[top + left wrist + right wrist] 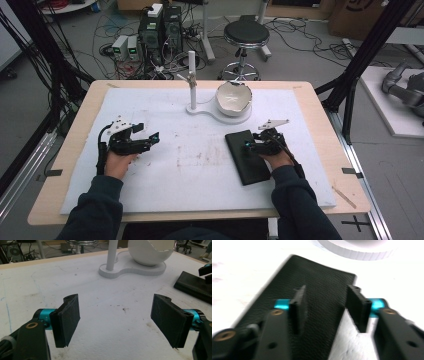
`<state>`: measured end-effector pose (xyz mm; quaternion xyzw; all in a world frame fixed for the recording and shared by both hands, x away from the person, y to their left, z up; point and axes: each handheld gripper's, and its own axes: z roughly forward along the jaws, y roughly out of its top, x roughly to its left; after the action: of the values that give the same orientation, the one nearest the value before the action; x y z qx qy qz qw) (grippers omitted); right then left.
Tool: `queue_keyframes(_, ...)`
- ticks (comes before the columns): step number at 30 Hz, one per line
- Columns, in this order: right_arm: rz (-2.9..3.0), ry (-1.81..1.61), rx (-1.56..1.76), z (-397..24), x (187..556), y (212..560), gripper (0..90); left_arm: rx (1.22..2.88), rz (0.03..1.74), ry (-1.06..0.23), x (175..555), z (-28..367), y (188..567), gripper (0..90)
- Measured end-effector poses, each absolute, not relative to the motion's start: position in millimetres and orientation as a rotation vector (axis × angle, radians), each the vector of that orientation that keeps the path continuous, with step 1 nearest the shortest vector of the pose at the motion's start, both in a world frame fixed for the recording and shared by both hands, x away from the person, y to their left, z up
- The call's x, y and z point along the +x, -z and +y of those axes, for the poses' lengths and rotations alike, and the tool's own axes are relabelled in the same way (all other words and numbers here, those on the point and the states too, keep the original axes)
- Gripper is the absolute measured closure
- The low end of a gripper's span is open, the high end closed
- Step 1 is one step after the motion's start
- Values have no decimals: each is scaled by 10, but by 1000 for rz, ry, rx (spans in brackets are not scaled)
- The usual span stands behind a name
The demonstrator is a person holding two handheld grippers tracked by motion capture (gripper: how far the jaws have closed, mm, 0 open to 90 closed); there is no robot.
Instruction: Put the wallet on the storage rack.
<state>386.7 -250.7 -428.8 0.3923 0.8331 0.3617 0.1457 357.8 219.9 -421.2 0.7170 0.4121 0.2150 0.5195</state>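
Note:
A flat black leather-like case (244, 162) lies on the white mat (190, 165), right of centre. My right gripper (248, 146) hovers low over its far end, jaws apart. In the right gripper view one pad (299, 308) sits above the case (322, 287) and the other pad (358, 307) stands by its right edge; neither presses on it. My left gripper (148, 132) rests at the left of the mat, wide open with nothing between its pads (67, 320); only bare mat (112, 322) lies below. The case's corner (192, 286) shows at the right of the left gripper view.
A white stand with an upright post (192, 80) and a cracked white bowl (233, 97) sits at the back centre of the mat, also in the left gripper view as post (111, 255) and bowl (150, 252). A stool (245, 35) and computer boxes (160, 30) stand beyond the table.

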Motion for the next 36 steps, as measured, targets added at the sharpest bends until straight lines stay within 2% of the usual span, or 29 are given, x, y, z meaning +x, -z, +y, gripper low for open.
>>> queue_keyframes(5, 2429, -1101, 1184, -2709, 3790, 4211, 363, 1720, 965, -513, 3558, 2144, 4191, 235)
queue_keyframes(6, 2469, -1125, 1224, -2759, 3764, 4230, 325, 1719, 962, -518, 3555, 2119, 4187, 235)
queue_keyframes(8, 2537, -1104, 1213, -2727, 3734, 4304, 321, 1721, 961, -516, 3554, 2107, 4186, 235)
queue_keyframes(10, 2578, -1088, 1218, -2663, 3737, 4402, 269, 1728, 952, -518, 3549, 2064, 4179, 235)
queue_keyframes(15, 2587, -1117, 1261, -2677, 3760, 4429, 276, 1742, 931, -509, 3545, 1987, 4182, 235)
queue_keyframes(17, 2590, -1118, 1273, -2677, 3763, 4424, 306, 1748, 929, -506, 3552, 1958, 4196, 235)
queue_keyframes(19, 2586, -1118, 1325, -2699, 3782, 4408, 391, 1754, 932, -506, 3557, 1959, 4199, 236)
queue_keyframes(22, 2568, -1146, 1373, -2739, 3801, 4414, 467, 1742, 942, -512, 3559, 1981, 4191, 236)
queue_keyframes(23, 2568, -1146, 1373, -2739, 3801, 4414, 467, 1742, 942, -512, 3559, 1981, 4191, 236)
queue_keyframes(25, 2551, -1183, 1414, -2789, 3823, 4425, 541, 1744, 945, -513, 3562, 1977, 4197, 236)
queue_keyframes(26, 2551, -1183, 1414, -2789, 3823, 4425, 541, 1744, 945, -513, 3562, 1977, 4197, 236)
queue_keyframes(27, 2552, -1203, 1433, -2807, 3830, 4429, 576, 1749, 944, -511, 3561, 1971, 4198, 236)
queue_keyframes(28, 2548, -1272, 1456, -2840, 3841, 4442, 692, 1752, 941, -508, 3561, 1963, 4202, 236)
queue_keyframes(29, 2548, -1272, 1456, -2840, 3841, 4442, 692, 1757, 938, -506, 3561, 1956, 4204, 236)
queue_keyframes(30, 2542, -1308, 1427, -2854, 3837, 4409, 806, 1762, 931, -501, 3563, 1947, 4209, 235)
queue_keyframes(33, 2548, -1275, 1393, -2823, 3819, 4388, 812, 1762, 927, -489, 3567, 1923, 4218, 241)
queue_keyframes(36, 2544, -1272, 1380, -2821, 3819, 4373, 828, 1757, 916, -474, 3579, 1883, 4226, 286)
